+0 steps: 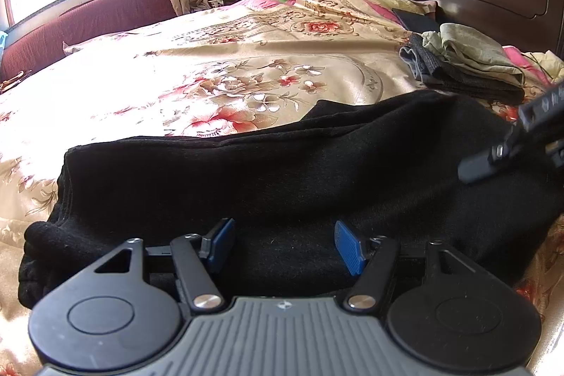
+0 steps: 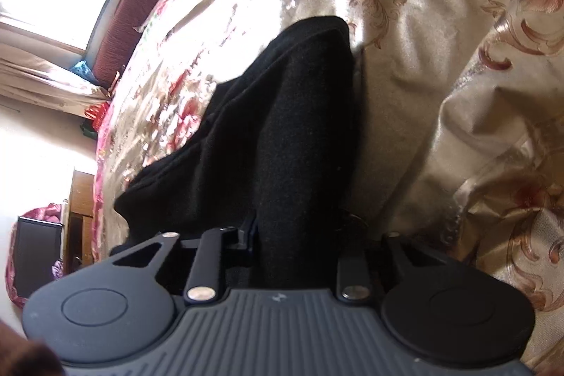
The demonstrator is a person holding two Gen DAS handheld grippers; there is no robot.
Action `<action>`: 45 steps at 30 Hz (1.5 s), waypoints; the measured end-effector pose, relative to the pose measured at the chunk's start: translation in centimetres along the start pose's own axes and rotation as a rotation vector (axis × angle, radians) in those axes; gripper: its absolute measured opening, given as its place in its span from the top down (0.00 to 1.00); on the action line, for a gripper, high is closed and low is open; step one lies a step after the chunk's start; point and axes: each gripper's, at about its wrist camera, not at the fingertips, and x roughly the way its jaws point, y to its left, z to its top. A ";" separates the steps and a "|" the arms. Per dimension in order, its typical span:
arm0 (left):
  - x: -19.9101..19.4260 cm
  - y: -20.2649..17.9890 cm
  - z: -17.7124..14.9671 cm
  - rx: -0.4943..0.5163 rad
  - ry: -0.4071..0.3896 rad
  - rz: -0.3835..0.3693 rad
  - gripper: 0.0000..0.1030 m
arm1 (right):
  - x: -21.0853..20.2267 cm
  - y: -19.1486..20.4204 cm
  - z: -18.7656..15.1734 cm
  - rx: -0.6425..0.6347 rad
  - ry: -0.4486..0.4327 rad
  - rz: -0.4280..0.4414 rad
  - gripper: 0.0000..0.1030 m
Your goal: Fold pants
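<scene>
While the black pants (image 1: 282, 171) are lying across the flowered bedspread (image 1: 218, 66), the left gripper (image 1: 283, 245) is hovering over their near edge with its blue pads (image 1: 347, 247) spread apart. The right gripper (image 2: 299, 228) is pinching a raised fold of the pants, which is stretching away ahead of it.
</scene>
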 end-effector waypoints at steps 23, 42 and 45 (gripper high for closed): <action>-3.1 8.5 -2.6 -0.235 -0.048 -0.034 0.26 | 10.5 24.2 -6.1 -0.623 0.078 -0.135 0.82; -6.4 16.1 -7.1 -0.544 -0.153 -0.079 0.30 | 15.6 29.5 -9.8 -0.609 0.217 -0.042 0.61; -6.7 16.9 -7.8 -0.594 -0.166 -0.098 0.31 | 14.9 30.1 -9.3 -0.629 0.202 -0.012 0.61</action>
